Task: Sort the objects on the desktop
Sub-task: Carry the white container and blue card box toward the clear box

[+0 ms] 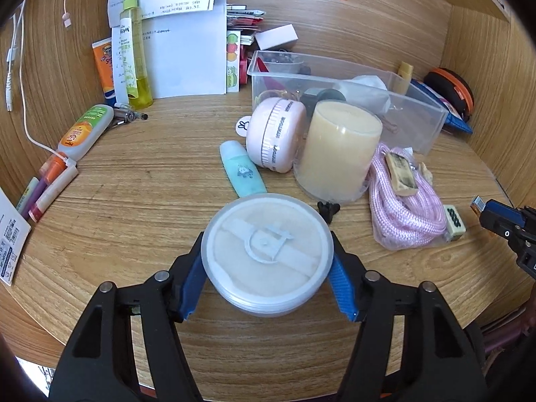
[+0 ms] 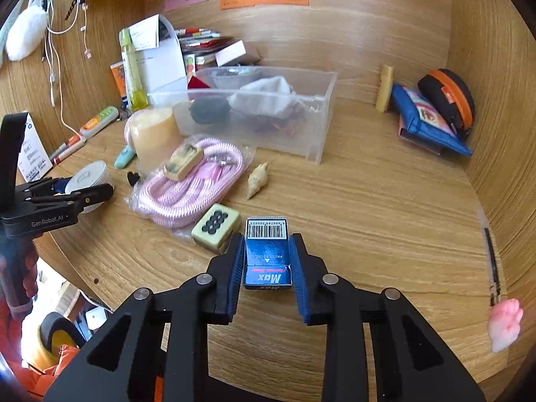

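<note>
My left gripper [image 1: 267, 244] is shut on a round translucent case [image 1: 268, 254] with a white puff inside; its blue pads press on both sides, low over the wooden desk [image 1: 134, 201]. In the right wrist view, my right gripper [image 2: 267, 239] is shut on a small blue box [image 2: 267, 258] with a barcode end, just above the desk. That box and the right gripper [image 1: 502, 224] show at the left wrist view's right edge. The left gripper [image 2: 67, 197] with the round case [image 2: 88, 177] shows at the left of the right wrist view.
A clear plastic bin [image 2: 321, 117] with several items stands at the back. Before it lie a cream cylinder [image 1: 338, 150], a pink round device [image 1: 274, 134], a teal tube [image 1: 241, 171], bagged pink rope [image 2: 194, 181], a mahjong tile [image 2: 216, 226] and a shell [image 2: 258, 181]. Wooden walls enclose the desk.
</note>
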